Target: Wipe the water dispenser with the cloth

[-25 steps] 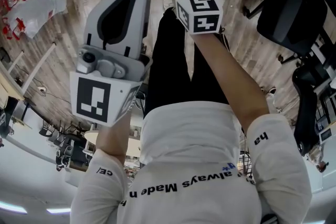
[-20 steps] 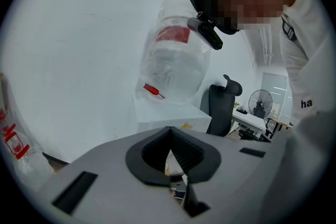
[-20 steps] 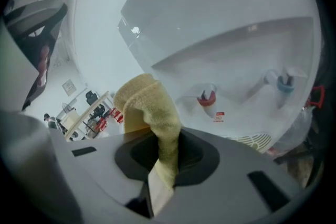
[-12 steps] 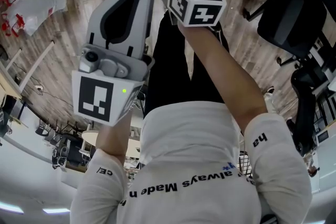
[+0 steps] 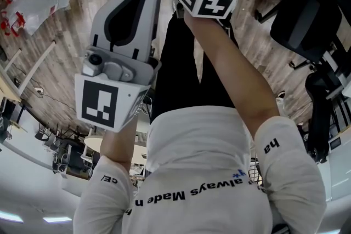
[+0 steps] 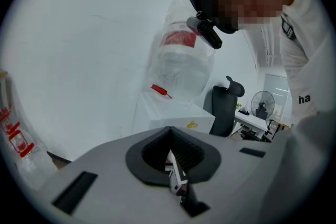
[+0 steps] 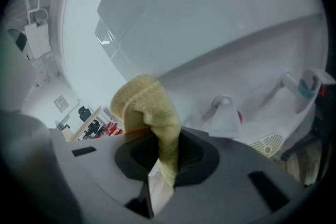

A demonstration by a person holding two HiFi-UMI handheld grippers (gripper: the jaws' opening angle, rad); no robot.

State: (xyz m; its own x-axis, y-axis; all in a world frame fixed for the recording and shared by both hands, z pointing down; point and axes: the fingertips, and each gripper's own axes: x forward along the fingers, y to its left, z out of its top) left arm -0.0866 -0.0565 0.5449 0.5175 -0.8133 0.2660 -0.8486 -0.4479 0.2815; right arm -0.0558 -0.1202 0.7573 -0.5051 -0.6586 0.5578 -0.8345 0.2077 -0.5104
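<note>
The right gripper was clenched on a yellow cloth, whose free fold stood up past the jaws. Straight ahead, just beyond that fold, lay the white front of the dispenser, its taps lower and to the right; whether cloth met panel could not be told. The left gripper was closed on nothing, with the dispenser and its bottle well apart from it. The right gripper was the nearer, so the wipe probably needed only a short push forward.
</note>
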